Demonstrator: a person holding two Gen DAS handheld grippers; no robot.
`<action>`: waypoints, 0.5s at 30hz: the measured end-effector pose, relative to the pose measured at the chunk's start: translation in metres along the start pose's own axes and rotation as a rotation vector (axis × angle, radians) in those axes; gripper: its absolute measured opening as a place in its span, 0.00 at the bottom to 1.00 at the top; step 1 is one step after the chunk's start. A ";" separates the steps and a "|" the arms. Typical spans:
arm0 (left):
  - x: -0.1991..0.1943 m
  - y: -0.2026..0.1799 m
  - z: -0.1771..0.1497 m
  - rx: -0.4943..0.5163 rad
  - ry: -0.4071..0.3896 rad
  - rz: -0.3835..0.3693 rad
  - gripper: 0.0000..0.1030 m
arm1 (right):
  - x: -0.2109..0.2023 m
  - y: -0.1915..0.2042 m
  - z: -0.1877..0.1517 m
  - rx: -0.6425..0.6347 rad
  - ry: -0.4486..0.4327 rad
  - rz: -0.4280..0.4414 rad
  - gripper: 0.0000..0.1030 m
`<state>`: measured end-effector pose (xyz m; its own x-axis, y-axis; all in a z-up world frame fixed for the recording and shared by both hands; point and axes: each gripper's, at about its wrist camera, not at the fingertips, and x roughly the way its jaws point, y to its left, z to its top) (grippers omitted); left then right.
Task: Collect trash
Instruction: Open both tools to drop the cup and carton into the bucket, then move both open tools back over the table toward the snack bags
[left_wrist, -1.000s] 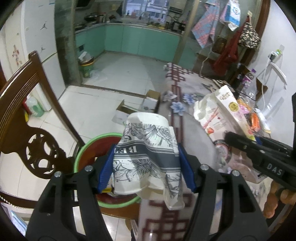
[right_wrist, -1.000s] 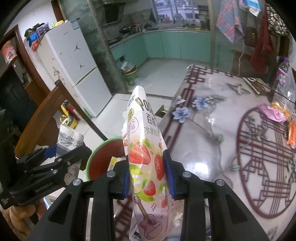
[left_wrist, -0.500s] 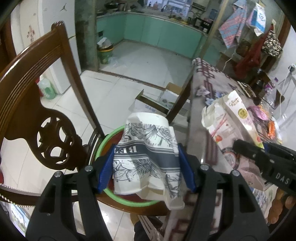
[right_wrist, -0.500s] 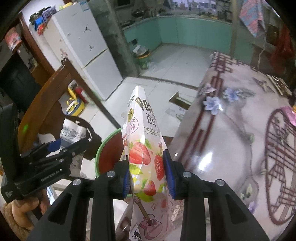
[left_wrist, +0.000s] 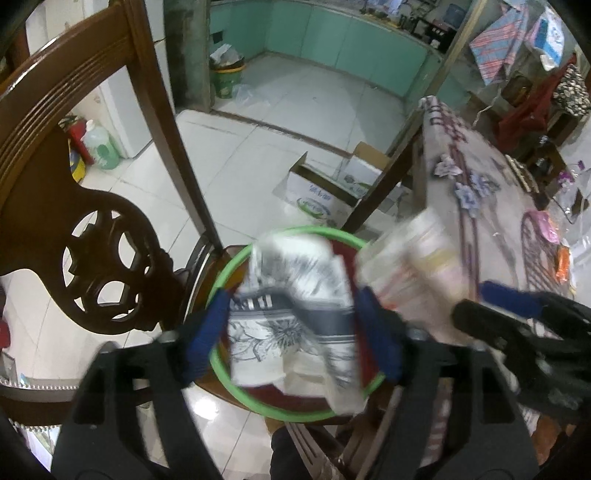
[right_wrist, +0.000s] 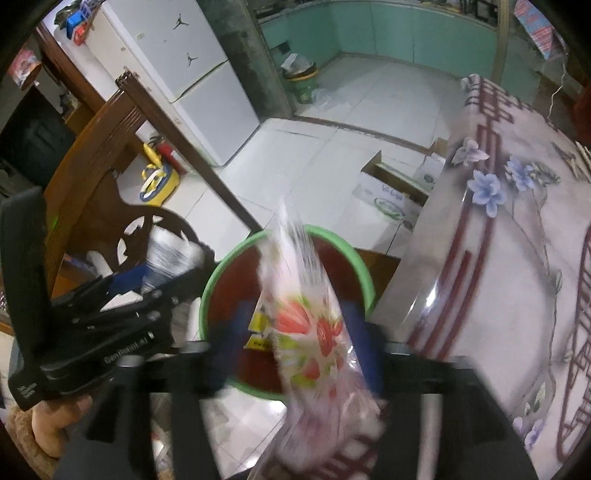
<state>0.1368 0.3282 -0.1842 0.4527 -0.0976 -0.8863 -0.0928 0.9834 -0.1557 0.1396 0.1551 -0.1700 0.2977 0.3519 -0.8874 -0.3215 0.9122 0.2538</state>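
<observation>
My left gripper (left_wrist: 291, 332) has spread its jaws; the crushed black-and-white flowered paper cup (left_wrist: 295, 314) sits blurred between them, loose, over the green-rimmed red bin (left_wrist: 229, 269). My right gripper (right_wrist: 295, 343) has its jaws parted too; the strawberry snack bag (right_wrist: 310, 325) is blurred and tilted between them, above the same bin (right_wrist: 354, 258). The left gripper shows in the right wrist view (right_wrist: 147, 280) at the bin's left; the right gripper shows in the left wrist view (left_wrist: 498, 302) beside the bag (left_wrist: 410, 266).
A carved wooden chair (left_wrist: 85, 206) stands left of the bin. The flowered table (right_wrist: 517, 258) lies to the right, its edge next to the bin. A cardboard box (left_wrist: 332, 184) sits on the tiled floor beyond. A second small bin (left_wrist: 225, 74) stands far back.
Both grippers moved over the green-rimmed bin and their jaws widened. The cup and the snack bag, firmly pinched before, now blur and tilt as they slip downward.
</observation>
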 end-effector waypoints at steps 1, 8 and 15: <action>0.000 0.002 0.001 -0.011 -0.003 -0.002 0.75 | -0.002 0.001 0.001 -0.003 -0.015 -0.009 0.64; -0.010 -0.003 0.004 -0.005 -0.026 -0.012 0.75 | -0.021 -0.018 0.001 0.012 -0.045 -0.024 0.64; -0.033 -0.043 -0.001 0.049 -0.070 -0.040 0.75 | -0.061 -0.054 -0.016 0.078 -0.114 -0.055 0.64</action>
<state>0.1246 0.2893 -0.1486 0.5166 -0.1272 -0.8468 -0.0308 0.9855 -0.1669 0.1245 0.0810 -0.1356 0.4143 0.3184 -0.8526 -0.2324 0.9428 0.2391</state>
